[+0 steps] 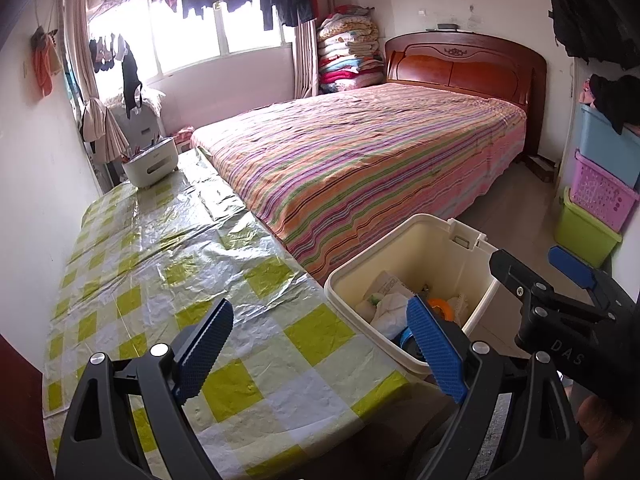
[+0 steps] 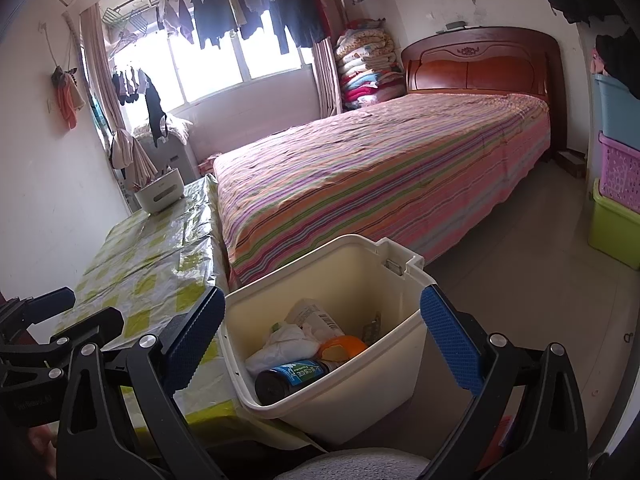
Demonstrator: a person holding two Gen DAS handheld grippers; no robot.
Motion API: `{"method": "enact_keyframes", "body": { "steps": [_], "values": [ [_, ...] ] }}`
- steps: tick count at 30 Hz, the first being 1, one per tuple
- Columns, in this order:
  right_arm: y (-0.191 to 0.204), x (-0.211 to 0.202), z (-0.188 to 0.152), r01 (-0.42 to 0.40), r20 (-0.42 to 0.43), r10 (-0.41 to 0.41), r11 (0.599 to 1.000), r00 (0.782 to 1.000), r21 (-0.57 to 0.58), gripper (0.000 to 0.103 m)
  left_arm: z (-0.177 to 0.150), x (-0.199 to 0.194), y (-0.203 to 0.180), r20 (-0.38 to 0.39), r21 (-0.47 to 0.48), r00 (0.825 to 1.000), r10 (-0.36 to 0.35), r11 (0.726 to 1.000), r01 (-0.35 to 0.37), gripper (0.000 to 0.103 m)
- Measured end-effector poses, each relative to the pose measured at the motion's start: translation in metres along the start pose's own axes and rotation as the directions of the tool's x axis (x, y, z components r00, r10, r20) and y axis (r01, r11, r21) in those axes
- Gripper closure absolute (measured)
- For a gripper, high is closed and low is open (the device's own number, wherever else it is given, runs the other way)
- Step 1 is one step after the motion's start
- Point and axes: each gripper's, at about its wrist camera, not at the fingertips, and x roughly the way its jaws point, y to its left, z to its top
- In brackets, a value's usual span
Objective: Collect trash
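Sitting beside the table (image 1: 168, 264), the bin (image 2: 360, 396) lies between the right gripper's (image 2: 320, 344) spread, empty jaws.

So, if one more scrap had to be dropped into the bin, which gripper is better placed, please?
Probably the right gripper: its open jaws frame the bin mouth, while the left gripper sits mostly over the table.

**Setting: Domestic Bedroom**

The location is a lived-in home bedroom. Indicators: a double bed with a striped multicolour cover (image 1: 360, 152) and a carved red-brown wooden headboard (image 1: 464, 62); a tall stack of folded quilts (image 1: 348, 52) in the corner beside it; laundry hanging on a rail (image 2: 248, 12) across the bright window; stacked blue, pink and green plastic storage bins (image 1: 600, 188) by the wall; a worktop under a green-and-white checked plastic cloth (image 1: 160, 256) alongside the bed.
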Motion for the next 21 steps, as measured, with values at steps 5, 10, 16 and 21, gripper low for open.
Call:
{"method": "enact_keyframes", "body": {
  "steps": [5,10,16,21],
  "values": [
    [-0.002,0.0,0.0,0.0,-0.001,0.0,1.0,1.0,0.001,0.006,0.0,-0.003,-0.003,0.025,0.007,1.0,-0.018,1.0,0.018,0.017],
    [-0.007,0.001,-0.003,0.002,-0.007,-0.002,1.0,1.0,0.011,0.006,0.0,-0.002,-0.005,0.029,0.005,0.999,-0.044,0.999,0.044,0.017],
    [-0.011,0.004,-0.003,0.001,-0.016,-0.001,1.0,1.0,0.024,0.006,-0.003,0.005,-0.006,0.011,0.009,1.0,-0.007,1.0,0.007,0.017],
    [-0.011,0.005,-0.002,-0.003,-0.017,0.003,1.0,1.0,0.024,0.006,-0.005,0.008,-0.002,0.003,-0.002,1.0,0.0,1.0,0.0,0.017]
  ]
}}
